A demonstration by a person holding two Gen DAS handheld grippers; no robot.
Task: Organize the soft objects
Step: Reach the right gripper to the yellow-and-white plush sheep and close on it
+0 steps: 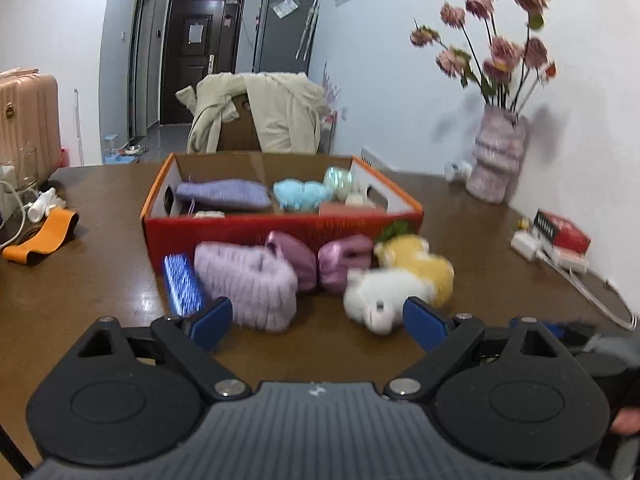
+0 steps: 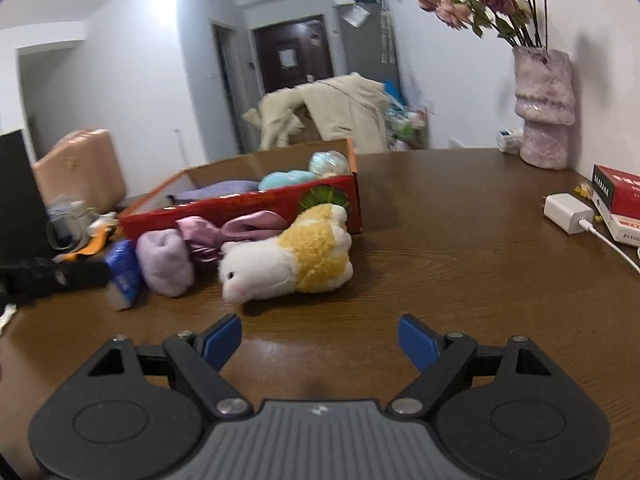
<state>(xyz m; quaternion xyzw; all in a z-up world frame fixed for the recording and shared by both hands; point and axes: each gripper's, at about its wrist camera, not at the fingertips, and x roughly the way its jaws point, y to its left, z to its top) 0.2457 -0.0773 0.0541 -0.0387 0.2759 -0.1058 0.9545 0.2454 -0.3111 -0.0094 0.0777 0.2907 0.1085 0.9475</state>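
A red cardboard box [image 1: 248,229] [image 2: 240,208] sits on the brown table and holds a purple knit piece [image 1: 224,194], a light blue soft item [image 1: 302,194] and a pale green ball [image 1: 338,178]. In front of it lie a lilac fuzzy item [image 1: 248,284] [image 2: 166,262], a pink satin bow [image 1: 320,260] [image 2: 232,232], a white and yellow plush animal [image 1: 396,280] [image 2: 288,258] and a blue packet [image 1: 182,284] [image 2: 126,268]. My left gripper [image 1: 318,322] is open and empty, just short of the lilac item and plush. My right gripper [image 2: 320,338] is open and empty, short of the plush.
A vase of pink flowers [image 1: 498,152] [image 2: 544,108] stands at the right by the wall. A red and white box [image 2: 618,200] and a white charger with cable [image 2: 568,212] lie at the table's right edge. An orange strap [image 1: 42,236] lies at the left.
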